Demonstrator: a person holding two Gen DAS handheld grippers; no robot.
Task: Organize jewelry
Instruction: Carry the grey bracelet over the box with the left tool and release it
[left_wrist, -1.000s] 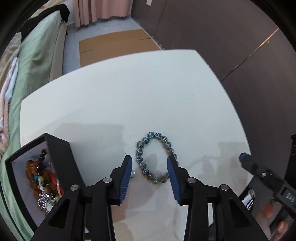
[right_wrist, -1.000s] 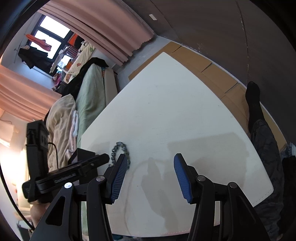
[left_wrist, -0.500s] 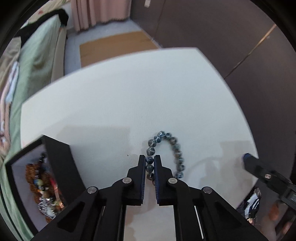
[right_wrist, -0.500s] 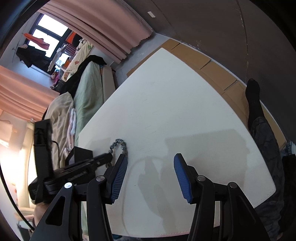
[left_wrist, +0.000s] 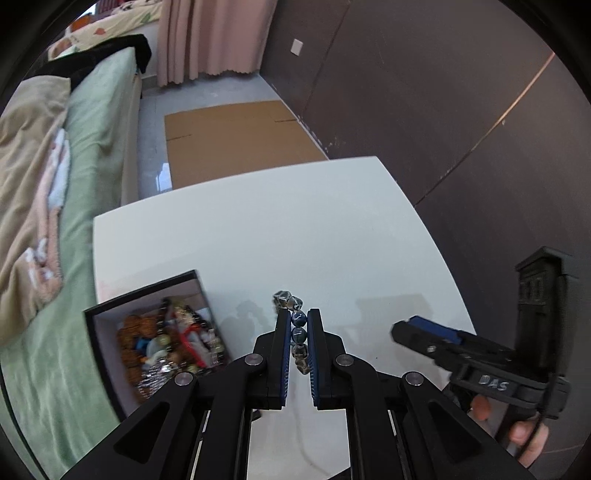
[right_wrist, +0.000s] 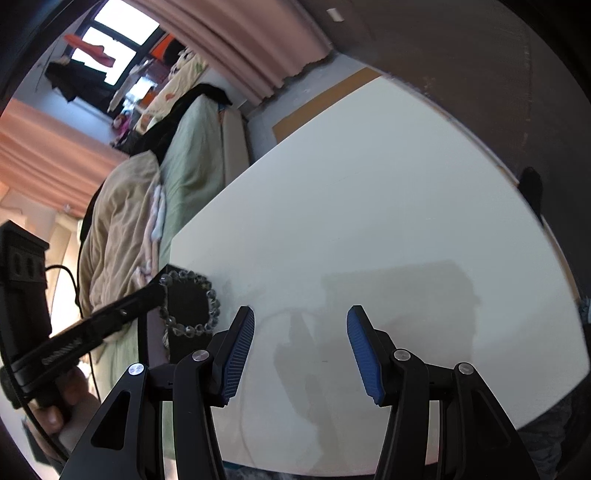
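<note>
Bracelet (left_wrist: 297, 328) of dark blue-grey beads is pinched between the two blue pads of the left gripper (left_wrist: 297, 345), whose jaws are clenched on a short run of beads. From the right-hand camera the same bracelet (right_wrist: 192, 302) hangs as an open loop from the tip of that left gripper (right_wrist: 159, 291), clear of the white table (left_wrist: 295, 240) and in front of the dark box.

Taking the black box (left_wrist: 110, 317) as the landmark: it sits at the near left corner of the table, lid off, with a heap of other jewelry (left_wrist: 166, 350) inside, amber beads, something silvery and red bits tangled together. The held bracelet is just to the right of the box, level with its right wall and not over its opening. The right gripper (left_wrist: 424, 328) is well to the right of the box, near the table's right edge, with fingers of the person's hand (left_wrist: 524, 439) wrapped round its handle.

In its own camera the right gripper (right_wrist: 301, 343) has its jaws released, the blue pads (right_wrist: 364, 354) standing apart with nothing between them, only bare table and shadow below.

Left of the box, beyond the table edge, runs a bed (left_wrist: 92, 122) with a green sheet and a rumpled beige blanket (left_wrist: 26, 177). Far beyond the box, a flattened sheet of cardboard (left_wrist: 232, 140) lies on the floor below pink curtains (left_wrist: 207, 40).
</note>
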